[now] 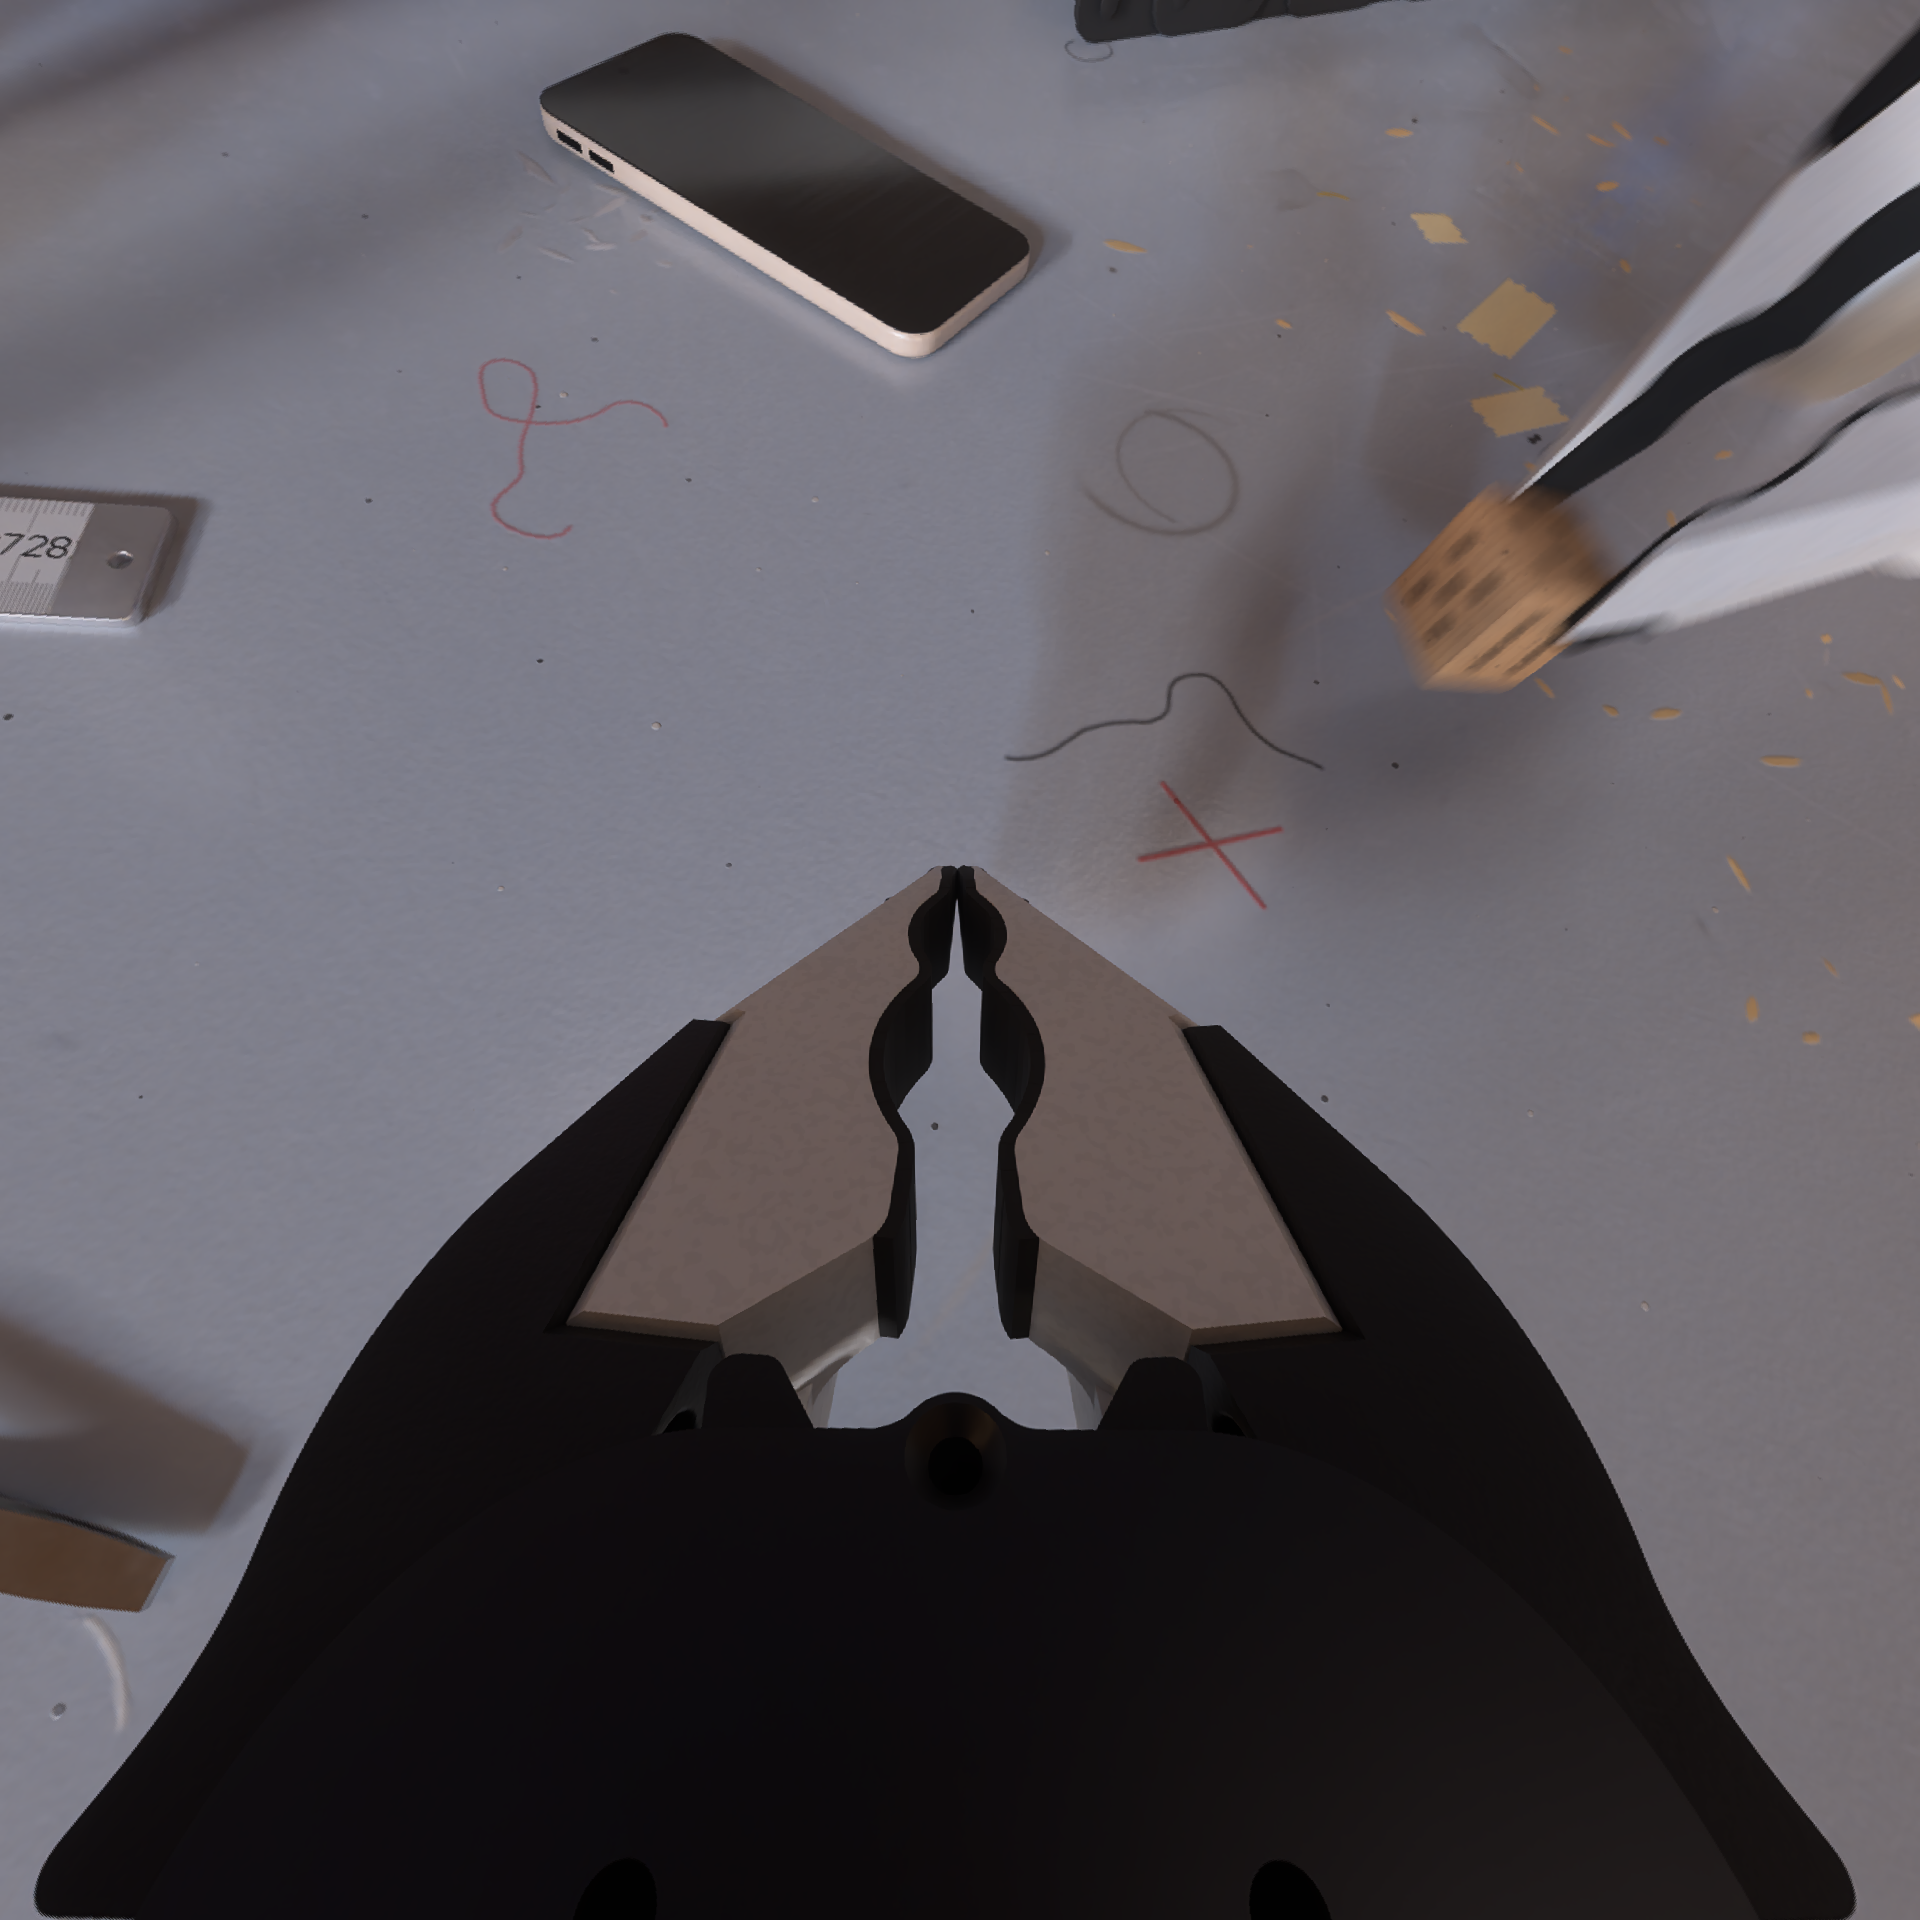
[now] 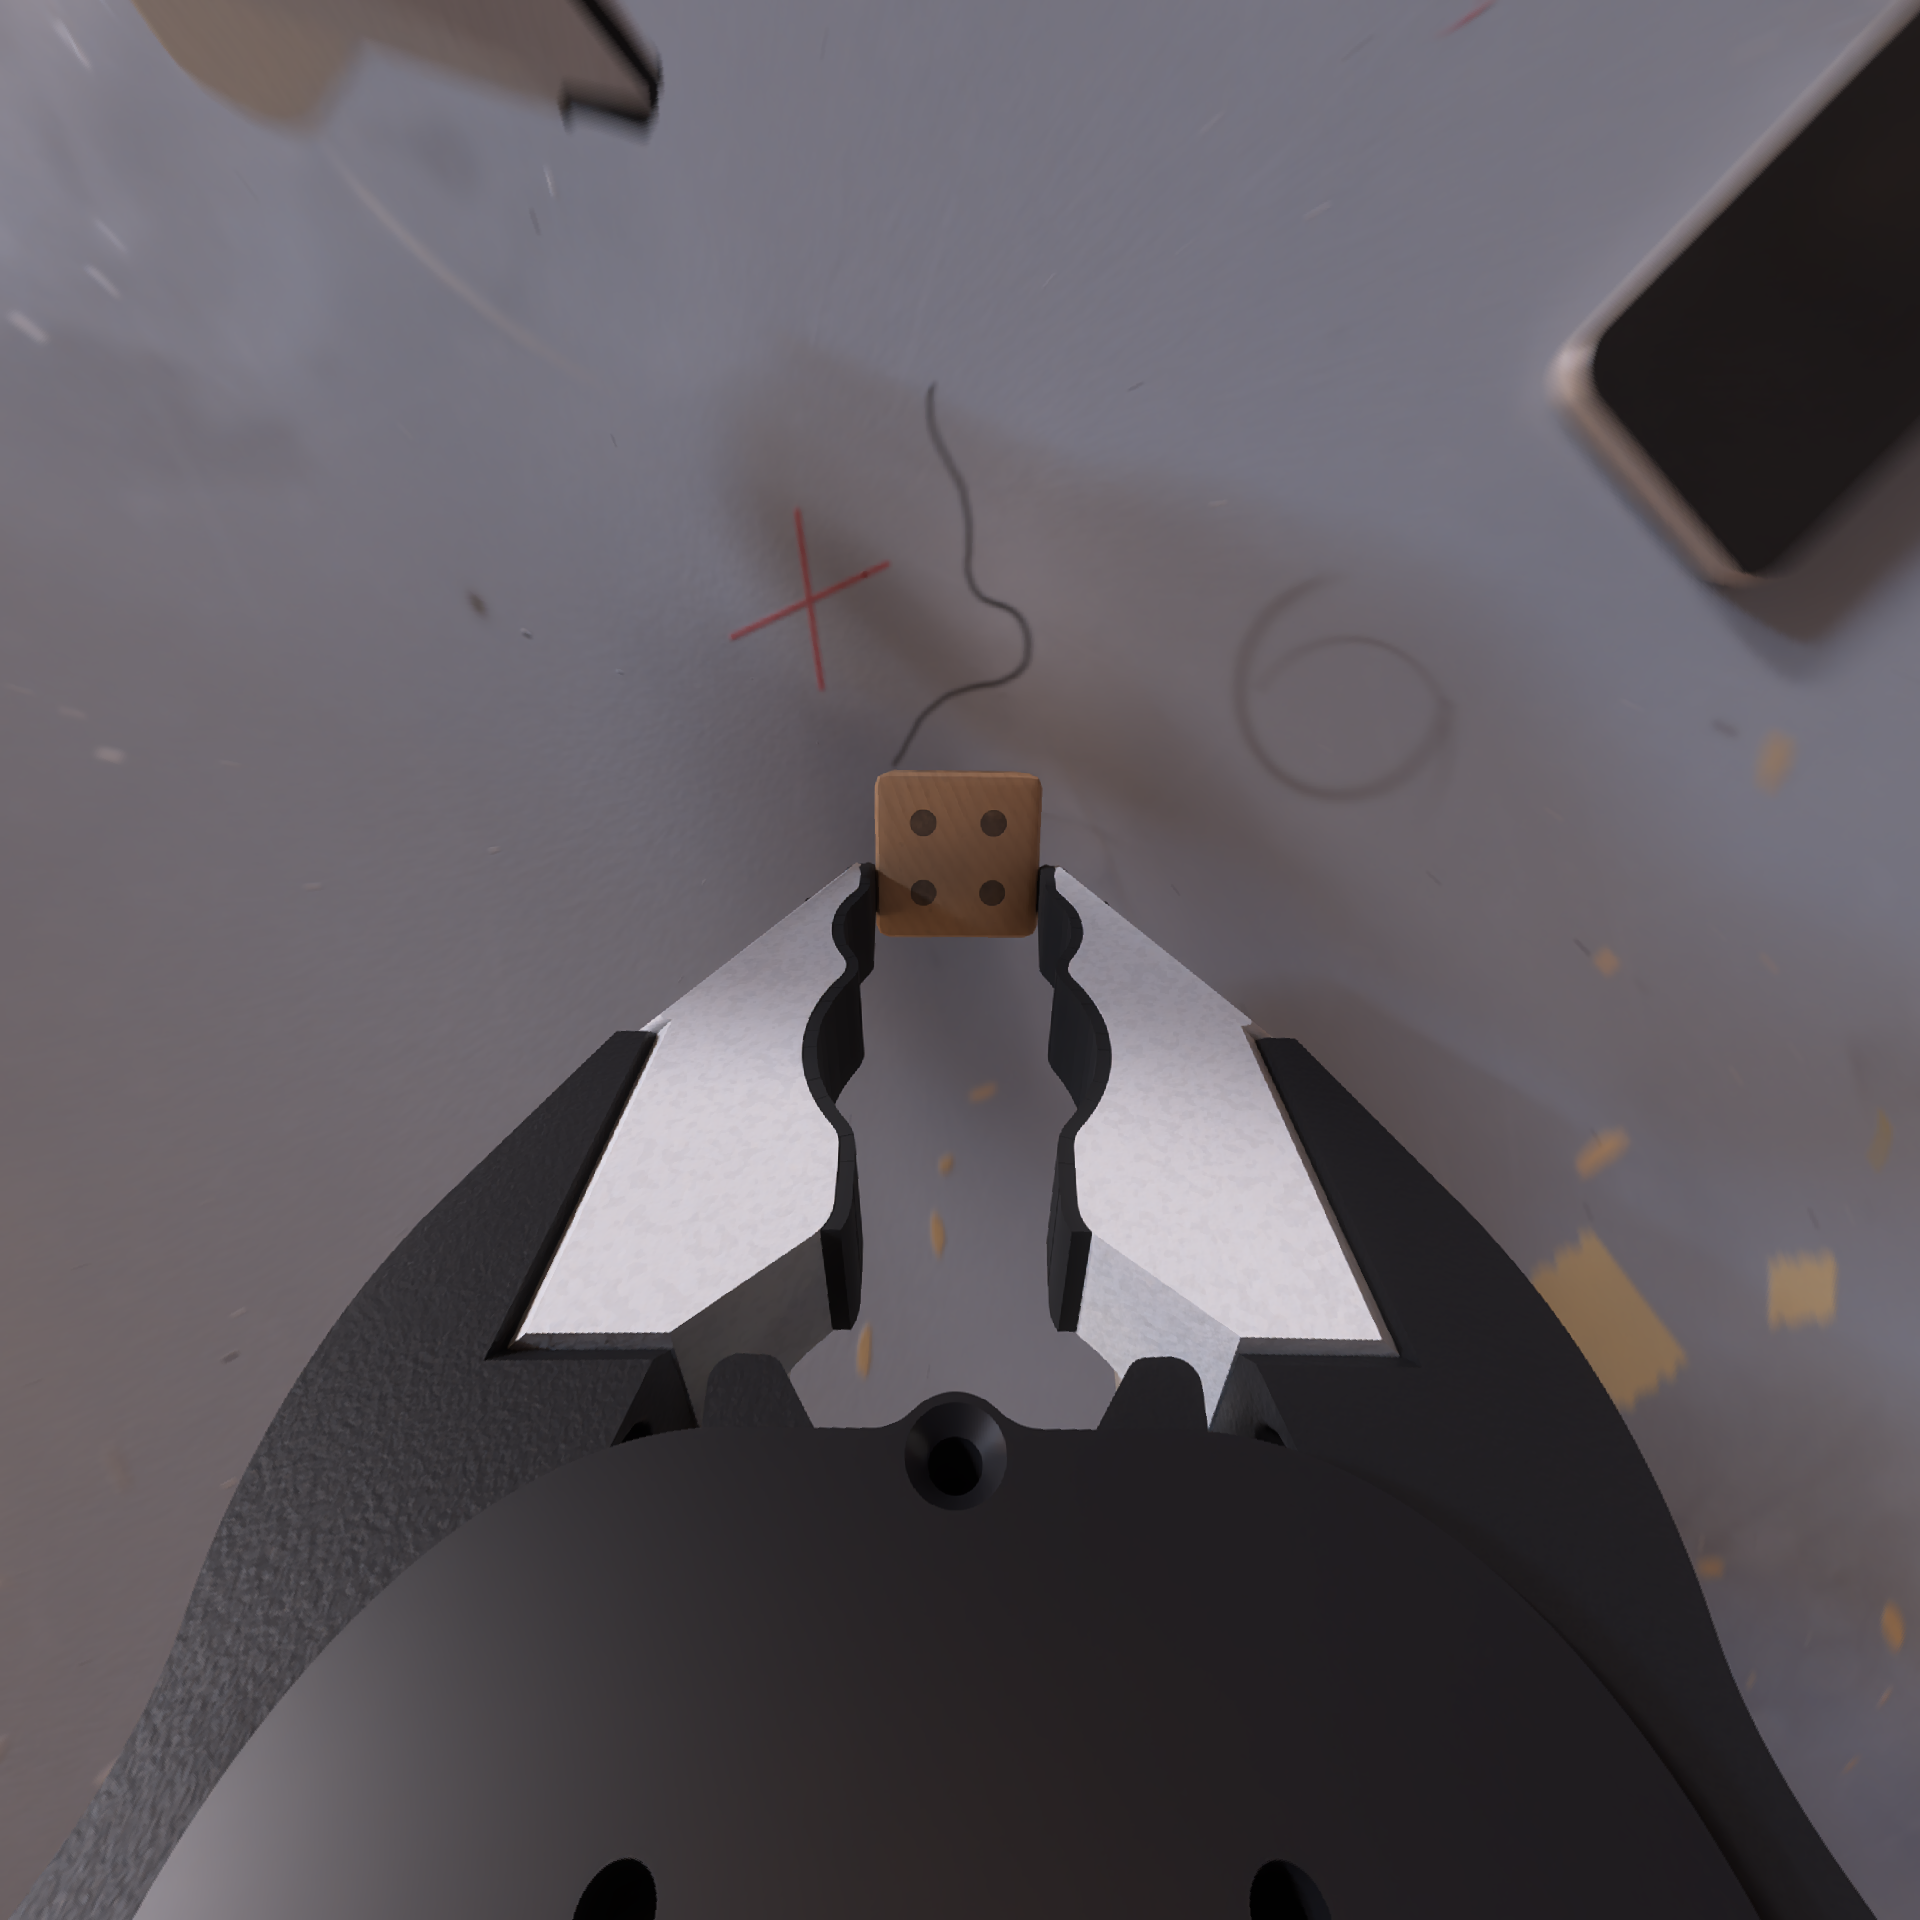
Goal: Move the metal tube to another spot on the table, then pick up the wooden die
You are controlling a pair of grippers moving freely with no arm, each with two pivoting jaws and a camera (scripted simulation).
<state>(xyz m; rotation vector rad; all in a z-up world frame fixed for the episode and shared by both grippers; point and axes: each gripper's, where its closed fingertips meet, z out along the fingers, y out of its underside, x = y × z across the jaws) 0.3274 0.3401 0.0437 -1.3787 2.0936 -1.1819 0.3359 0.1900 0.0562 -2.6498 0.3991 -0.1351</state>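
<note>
Now right tongs point(image 2: 957, 883) clamp wooden die point(image 2: 957, 854); left tongs point(image 1: 957, 875) closed, empty.

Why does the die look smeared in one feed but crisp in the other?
Left wrist view: the wooden die and the right hand-held gripper holding it are motion-blurred, while the phone stays sharp. Right wrist view: the die sits crisp between the fingertips, but the table, red cross and phone behind it are soft and streaked.
</note>
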